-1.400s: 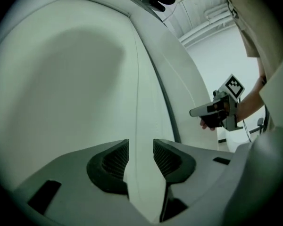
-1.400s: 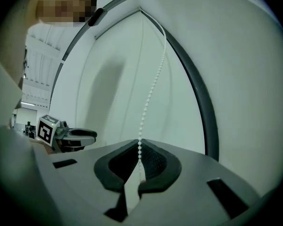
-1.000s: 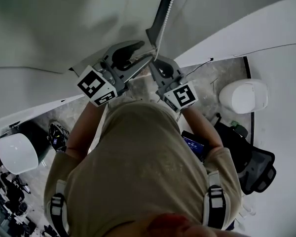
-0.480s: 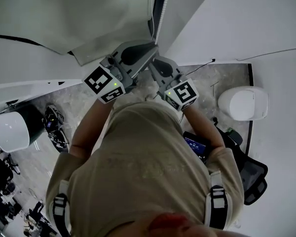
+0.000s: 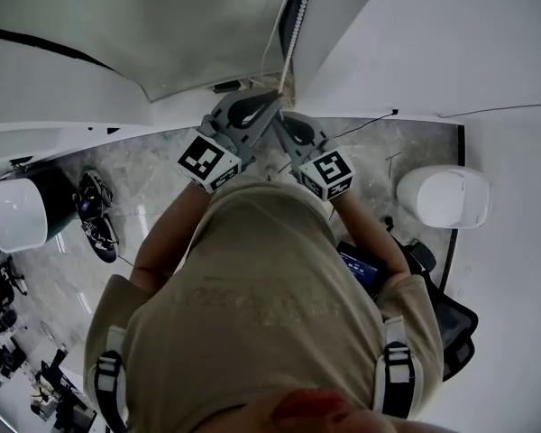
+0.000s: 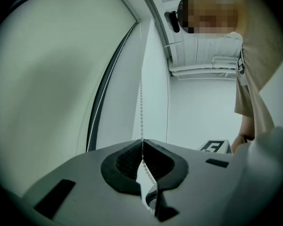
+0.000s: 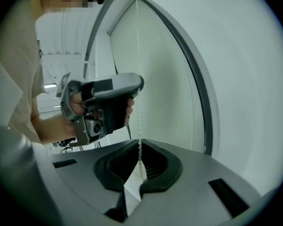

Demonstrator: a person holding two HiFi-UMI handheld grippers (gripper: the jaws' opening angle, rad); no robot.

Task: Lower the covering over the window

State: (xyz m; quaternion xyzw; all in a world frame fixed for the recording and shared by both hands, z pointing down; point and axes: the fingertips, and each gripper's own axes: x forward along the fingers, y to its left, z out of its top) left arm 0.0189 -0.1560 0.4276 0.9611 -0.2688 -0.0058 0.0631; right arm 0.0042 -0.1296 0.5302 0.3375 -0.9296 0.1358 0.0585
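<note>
A glossy white rounded pod [image 5: 18, 216] stands on the grey marbled floor [image 5: 153, 174]. Above it hangs the smooth pale blind [image 5: 162, 25], its hem just over the grippers. The left hand-held gripper [image 6: 142, 145] has just clenched on the white bead chain [image 6: 141, 102]. The right hand-held gripper [image 7: 140, 150] clamps it too, beside a plain white wall [image 5: 451, 52].

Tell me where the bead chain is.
Head view: bead chain hangs at the blind's right edge, pinched by the just-closed left gripper, right gripper gripping below.
</note>
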